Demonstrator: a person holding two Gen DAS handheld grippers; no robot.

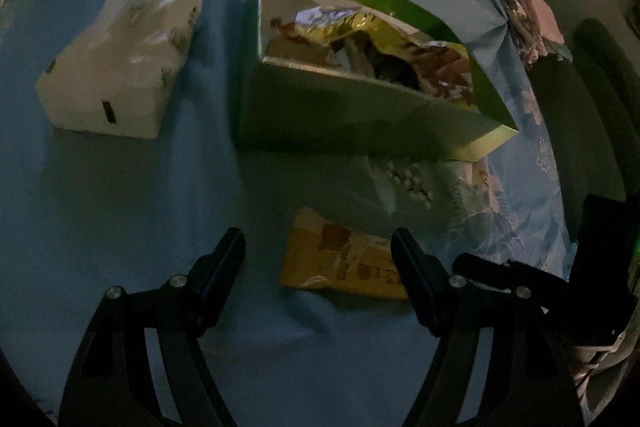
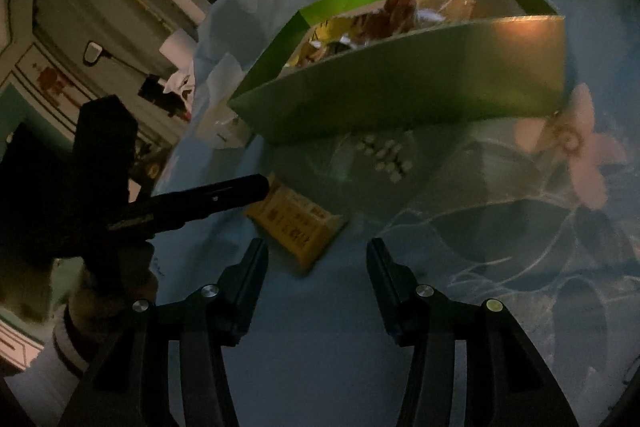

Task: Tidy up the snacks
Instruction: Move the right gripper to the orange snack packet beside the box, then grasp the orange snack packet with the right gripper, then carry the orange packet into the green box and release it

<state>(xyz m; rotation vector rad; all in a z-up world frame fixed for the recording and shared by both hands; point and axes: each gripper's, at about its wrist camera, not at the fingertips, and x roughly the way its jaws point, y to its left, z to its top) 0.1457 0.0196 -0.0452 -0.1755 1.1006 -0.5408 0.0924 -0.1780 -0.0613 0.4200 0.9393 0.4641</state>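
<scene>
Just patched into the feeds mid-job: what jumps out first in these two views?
The open green box dominates both views, sitting on the blue floral cloth with shiny snack wrappers piled inside. One yellow snack packet lies loose on the cloth in front of the box, between the open left gripper and open right gripper. A white tissue box sits left of the green box.
</scene>
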